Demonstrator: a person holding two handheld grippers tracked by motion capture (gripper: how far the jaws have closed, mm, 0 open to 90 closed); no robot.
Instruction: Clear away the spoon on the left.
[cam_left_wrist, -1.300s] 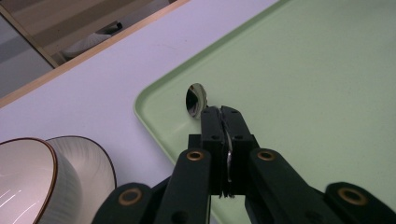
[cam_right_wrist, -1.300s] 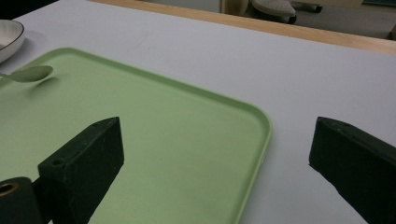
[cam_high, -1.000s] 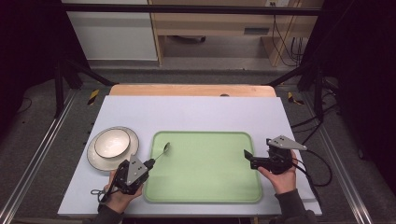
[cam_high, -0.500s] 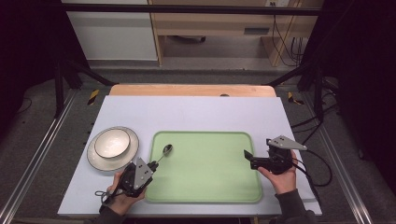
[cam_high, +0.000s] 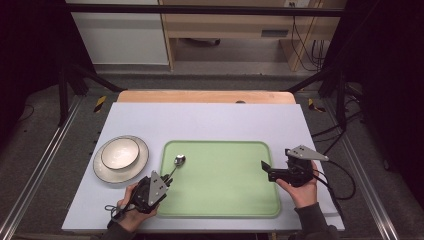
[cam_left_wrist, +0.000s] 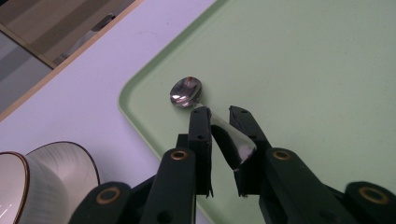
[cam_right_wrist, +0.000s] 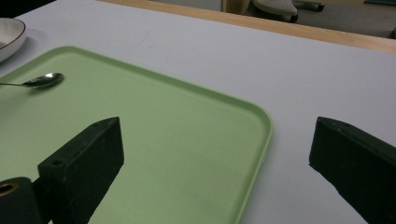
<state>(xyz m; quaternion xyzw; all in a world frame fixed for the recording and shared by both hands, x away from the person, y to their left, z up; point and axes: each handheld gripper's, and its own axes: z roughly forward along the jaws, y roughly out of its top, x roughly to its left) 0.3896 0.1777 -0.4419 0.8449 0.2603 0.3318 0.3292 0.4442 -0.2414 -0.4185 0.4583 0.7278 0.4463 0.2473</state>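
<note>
A metal spoon (cam_left_wrist: 187, 91) lies with its bowl on the green tray (cam_high: 230, 195) near the tray's far left corner, its handle running back between the jaws of the left gripper (cam_left_wrist: 218, 114), which are drawn narrow around the handle and hold it. The tray sits at the middle of the bench (cam_high: 210, 120) toward the near edge, and a bowl (cam_high: 120, 152) rests on a plate (cam_high: 137, 167) just left of it (by the bench's left edge). The right gripper (cam_high: 265, 167) hovers over the tray's right edge with its jaws spread wide, holding nothing.
</note>
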